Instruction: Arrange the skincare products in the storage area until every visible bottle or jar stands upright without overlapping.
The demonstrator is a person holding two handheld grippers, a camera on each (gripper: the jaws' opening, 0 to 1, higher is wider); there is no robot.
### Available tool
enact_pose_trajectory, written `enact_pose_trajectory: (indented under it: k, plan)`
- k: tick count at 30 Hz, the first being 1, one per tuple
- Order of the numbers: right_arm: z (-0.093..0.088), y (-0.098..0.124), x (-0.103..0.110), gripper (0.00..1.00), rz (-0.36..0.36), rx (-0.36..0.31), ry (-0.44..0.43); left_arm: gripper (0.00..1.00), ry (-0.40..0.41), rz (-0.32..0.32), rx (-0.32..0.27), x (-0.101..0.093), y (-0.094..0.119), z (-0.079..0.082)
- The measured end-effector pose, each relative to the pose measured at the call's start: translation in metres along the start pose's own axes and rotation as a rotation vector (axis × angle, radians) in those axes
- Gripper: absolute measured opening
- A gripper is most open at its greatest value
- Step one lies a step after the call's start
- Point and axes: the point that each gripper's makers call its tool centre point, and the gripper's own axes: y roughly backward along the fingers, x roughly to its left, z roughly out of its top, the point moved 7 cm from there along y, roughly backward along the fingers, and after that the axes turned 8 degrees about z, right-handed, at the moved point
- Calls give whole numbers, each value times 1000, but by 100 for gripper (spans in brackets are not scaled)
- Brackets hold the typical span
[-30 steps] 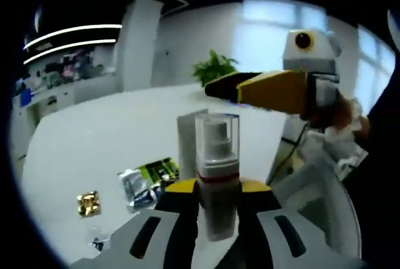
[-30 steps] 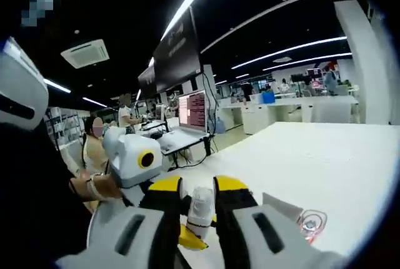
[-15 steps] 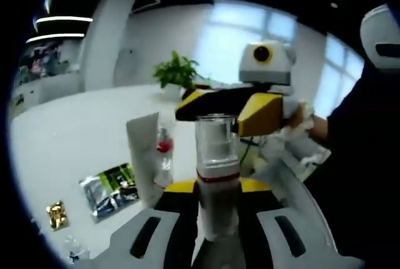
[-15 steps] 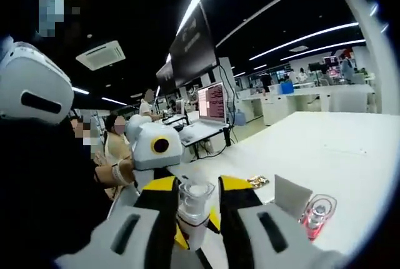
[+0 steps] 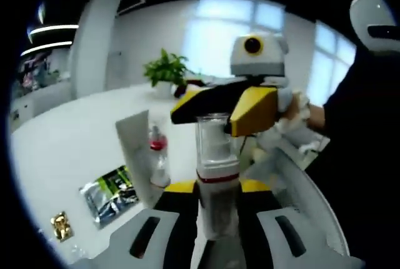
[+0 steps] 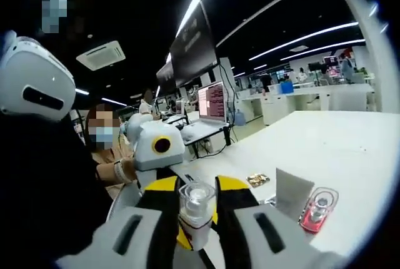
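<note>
A pump bottle [image 5: 217, 181] with a clear cap and a red band stands upright between the jaws of my left gripper [image 5: 217, 189], which is shut on its body. My right gripper [image 5: 216, 111] comes in from the right, one yellow jaw on each side of the cap. In the right gripper view, that clear cap [image 6: 197, 203] sits tight between the jaws of the right gripper [image 6: 197, 189]. On the white table [image 5: 69, 150] a small clear bottle with red liquid [image 5: 157, 156] stands beside a white card [image 5: 134, 150]; the right gripper view shows the small bottle [image 6: 319, 208] and the card [image 6: 292, 189] too.
A green-black sachet [image 5: 109, 191] and a gold packet [image 5: 60, 225] lie on the table's left part; the gold packet [image 6: 257, 179] also lies behind the card. A potted plant [image 5: 165, 69] stands at the far edge. A person's hand [image 5: 303, 112] and dark sleeve are on the right. People sit by a monitor [image 6: 212, 101].
The right gripper has come down from the upper right onto the bottle's cap. The left gripper view has swung, bringing the small red bottle and card into sight.
</note>
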Motion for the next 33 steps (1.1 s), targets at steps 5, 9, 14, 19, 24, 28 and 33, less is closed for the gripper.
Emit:
enact_pose_trajectory:
  k: [5, 9, 14, 19, 24, 28, 33]
  plan:
    - [0, 12, -3, 21, -47, -23, 7, 36, -52, 99, 50, 11, -1, -5]
    - [-1, 26, -8, 21, -94, -34, 4, 37, -40, 119, 77, 13, 0, -11]
    - [-9, 47, -17, 22, -186, 9, 19, 43, -89, 200, 136, 20, 11, -20]
    - [-23, 69, -28, 22, -304, 67, 32, 49, -52, 237, 129, 23, 21, -21]
    - [-43, 77, -42, 22, -394, 147, 51, 57, -51, 298, 117, 31, 31, -15]
    - [-55, 79, -49, 22, -438, 161, 52, 60, -37, 337, 112, 35, 42, -12]
    - [-61, 80, -58, 22, -468, 150, 114, 60, -35, 372, 120, 39, 55, -17]
